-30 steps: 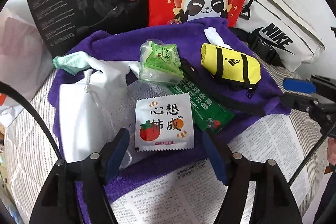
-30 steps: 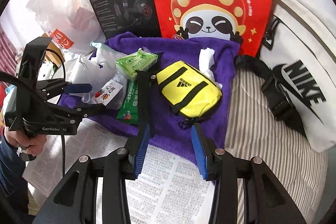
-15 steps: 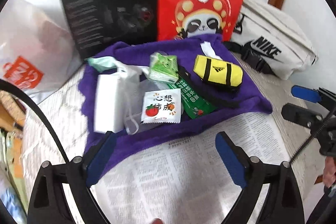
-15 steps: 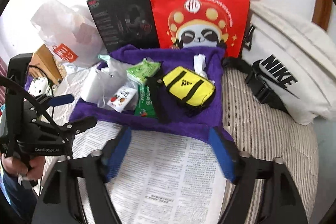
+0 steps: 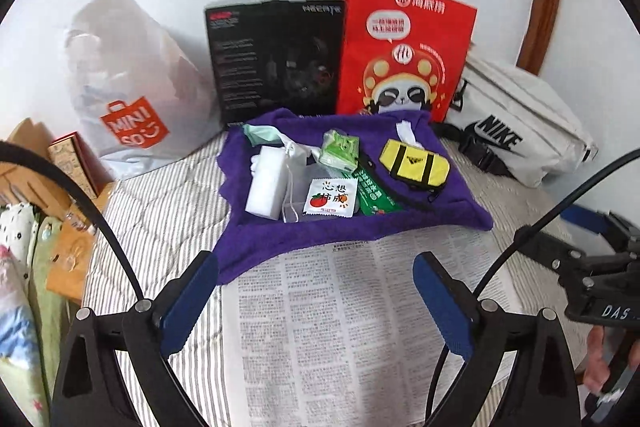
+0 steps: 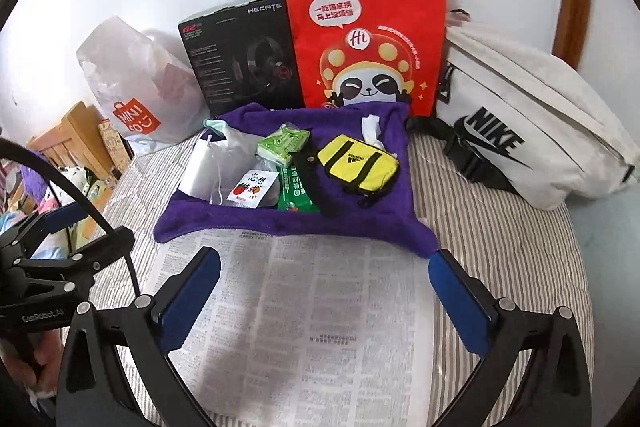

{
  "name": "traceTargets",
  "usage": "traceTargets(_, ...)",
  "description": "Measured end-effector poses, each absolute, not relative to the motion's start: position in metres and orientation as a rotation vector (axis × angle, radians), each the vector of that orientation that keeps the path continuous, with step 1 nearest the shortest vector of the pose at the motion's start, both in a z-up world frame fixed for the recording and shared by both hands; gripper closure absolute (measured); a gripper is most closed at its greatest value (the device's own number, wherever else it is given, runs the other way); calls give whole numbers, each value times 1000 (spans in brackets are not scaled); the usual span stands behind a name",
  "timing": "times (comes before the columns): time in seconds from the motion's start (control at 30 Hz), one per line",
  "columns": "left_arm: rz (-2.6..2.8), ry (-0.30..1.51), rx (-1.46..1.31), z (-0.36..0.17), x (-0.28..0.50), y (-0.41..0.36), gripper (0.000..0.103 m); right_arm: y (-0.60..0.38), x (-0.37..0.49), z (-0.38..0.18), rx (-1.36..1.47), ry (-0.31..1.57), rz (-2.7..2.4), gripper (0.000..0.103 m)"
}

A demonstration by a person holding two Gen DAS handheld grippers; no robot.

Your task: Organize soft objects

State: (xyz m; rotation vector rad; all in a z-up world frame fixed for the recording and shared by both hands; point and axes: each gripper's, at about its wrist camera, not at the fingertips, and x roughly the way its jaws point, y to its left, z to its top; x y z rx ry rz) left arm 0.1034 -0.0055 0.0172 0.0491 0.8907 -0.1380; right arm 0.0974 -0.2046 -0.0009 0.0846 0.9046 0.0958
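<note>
A purple towel (image 5: 352, 233) (image 6: 360, 223) lies on the striped bed and bears a yellow Adidas pouch (image 5: 414, 165) (image 6: 358, 163), a green tissue pack (image 5: 340, 151) (image 6: 282, 143), a white tomato sachet (image 5: 330, 197) (image 6: 252, 189), a green sachet (image 5: 374, 195) (image 6: 294, 193), a white drawstring bag (image 5: 266, 181) (image 6: 202, 169) and a crumpled white tissue (image 6: 372, 127). My left gripper (image 5: 316, 301) is open and empty over the newspaper (image 5: 360, 327), well short of the towel. My right gripper (image 6: 324, 299) is open and empty over the newspaper (image 6: 304, 327) too.
Against the wall stand a Miniso plastic bag (image 5: 128, 99), a black headset box (image 5: 276, 59) and a red panda paper bag (image 5: 404, 55). A white Nike bag (image 5: 516, 123) lies at the right. Boxes and clothes (image 5: 36, 211) sit off the bed's left edge.
Both grippers have pulled back from the towel and opened wider. The objects on the towel have not moved.
</note>
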Motion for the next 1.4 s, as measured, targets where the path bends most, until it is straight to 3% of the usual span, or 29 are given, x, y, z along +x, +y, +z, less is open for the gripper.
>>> traceTargets(1.4, -111, 860, 3, 35, 52, -2, 5, -204, 44, 17, 42, 884, 50, 0)
